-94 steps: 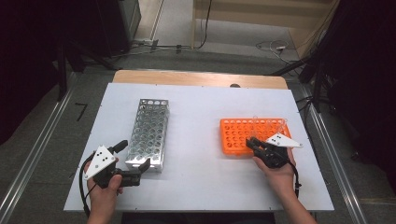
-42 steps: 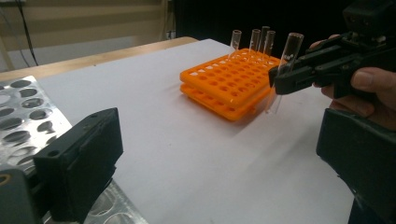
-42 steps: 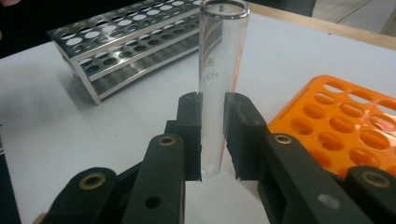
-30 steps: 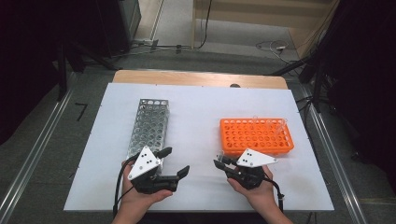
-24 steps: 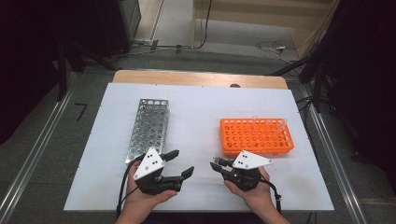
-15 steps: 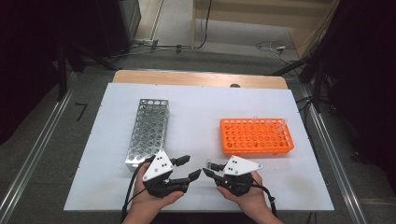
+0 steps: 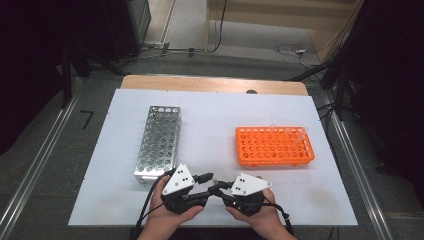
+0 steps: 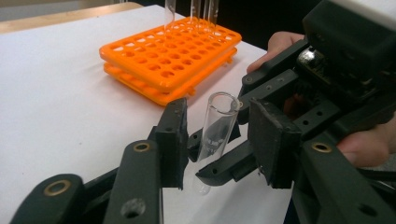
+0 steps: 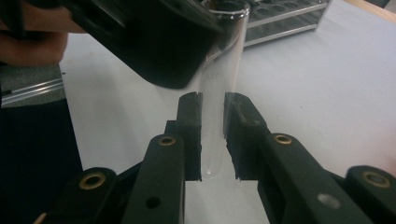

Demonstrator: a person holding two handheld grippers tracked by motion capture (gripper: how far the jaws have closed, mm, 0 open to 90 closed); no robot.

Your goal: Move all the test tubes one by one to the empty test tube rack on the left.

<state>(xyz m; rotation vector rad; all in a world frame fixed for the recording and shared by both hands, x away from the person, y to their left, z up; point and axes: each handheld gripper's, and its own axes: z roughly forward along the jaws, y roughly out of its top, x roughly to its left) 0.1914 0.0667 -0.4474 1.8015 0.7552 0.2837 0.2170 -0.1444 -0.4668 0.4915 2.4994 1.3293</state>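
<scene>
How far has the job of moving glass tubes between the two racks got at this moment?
Done: one glass tube is out of the orange rack. In hand: right gripper clamps it, left gripper has just been closing around it. Left: handover, then the metal rack; other tubes wait.

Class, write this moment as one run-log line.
right gripper: shut on test tube | left gripper: jaws closing around tube, pads apart | orange rack: behind

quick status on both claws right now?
Left claw: open, has just been closing; the test tube stands between its pads, gaps visible on both sides.
Right claw: closed on the same test tube, holding it upright.
</scene>
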